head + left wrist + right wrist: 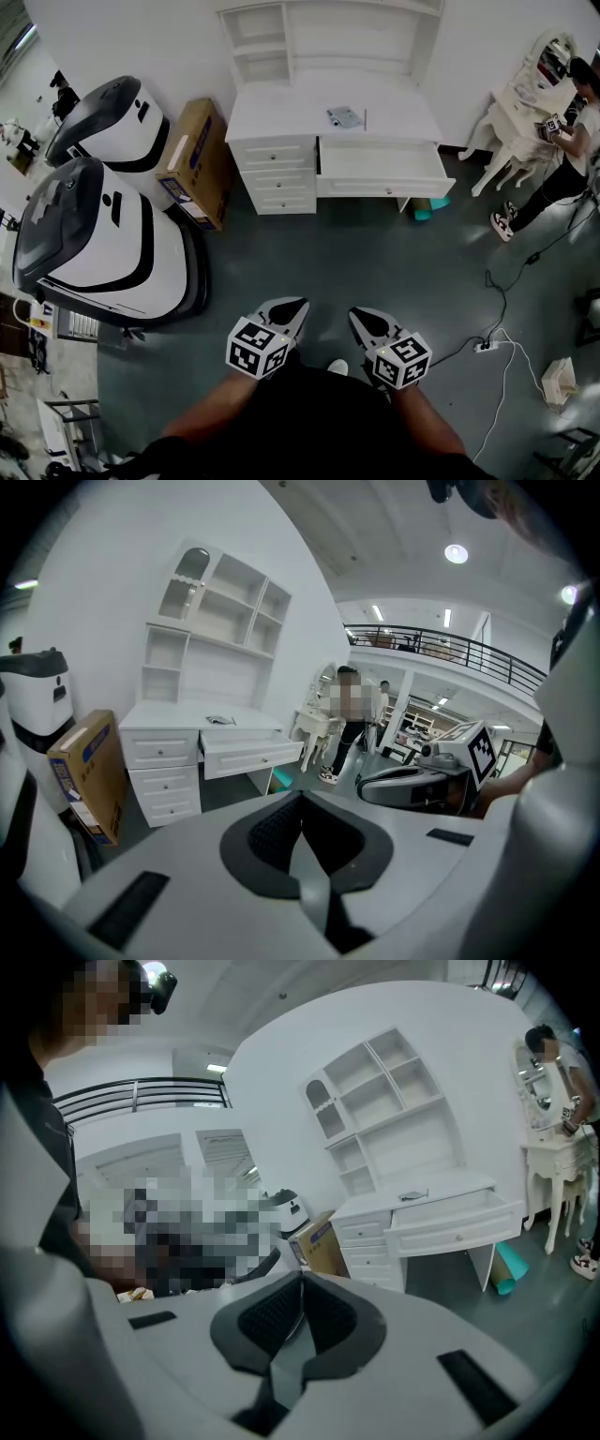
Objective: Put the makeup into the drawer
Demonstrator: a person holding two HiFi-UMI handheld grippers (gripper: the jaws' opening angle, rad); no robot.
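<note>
Small flat grey makeup item [344, 116]: lies on the top of the white wooden dressing desk [281, 117], right of centre and back from the front edge, just behind the drawer.

Wide white drawer [382, 157]: pulled out towards the near side, with its white inside showing. Its front panel overhangs the kneehole.

Column of three small white drawers [275, 174]: shut, at the left of the desk. White open shelving [328, 37] rises behind the top.

Teal object [429, 208]: on the floor under the right end of the drawer.

Brown cardboard box [197, 159]: leans just beside the desk's left side. Two large white-and-black machines [103, 234] stand further left.

Grey floor [356, 253]: a broad open stretch between desk and grippers, edged at the right by loose cables [497, 319].

Left gripper [292, 307]: near the person's body and well apart from the desk, with its jaws pressed together pad to pad.

Right gripper [360, 319]: just beside the left one, with its jaws likewise closed together.

Second person [562, 159]: far right, at an ornate white table [520, 103].
</note>
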